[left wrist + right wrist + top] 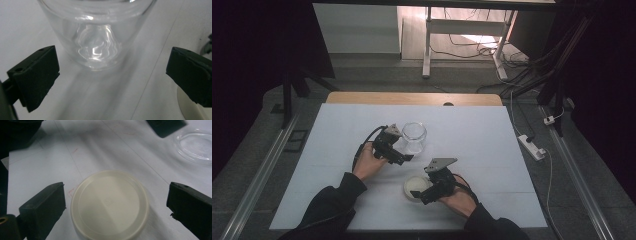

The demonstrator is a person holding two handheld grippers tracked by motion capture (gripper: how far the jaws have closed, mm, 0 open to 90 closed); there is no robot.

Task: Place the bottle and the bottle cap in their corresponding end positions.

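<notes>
High view, jar: the clear glass jar (pixel 414 137) stands upright at the centre of the white table (pixel 337 150), lid off.
High view, left gripper: the left gripper (pixel 404 158) sits just left of and below the jar, tips close to its base.
High view, lid: the cream lid (pixel 416 187) lies flat, lower centre, apart from the jar.
High view, right gripper: the right gripper (pixel 424 194) is right at the lid, coming in from its right.
Left gripper view: jaws spread wide and empty; the jar (pixel 96 37) fills the upper centre, ahead of the gap, untouched.
Right gripper view: jaws wide apart, one each side of the lid (pixel 108 203) at lower centre, no contact; the jar's base (pixel 196 146) shows upper right.
</notes>
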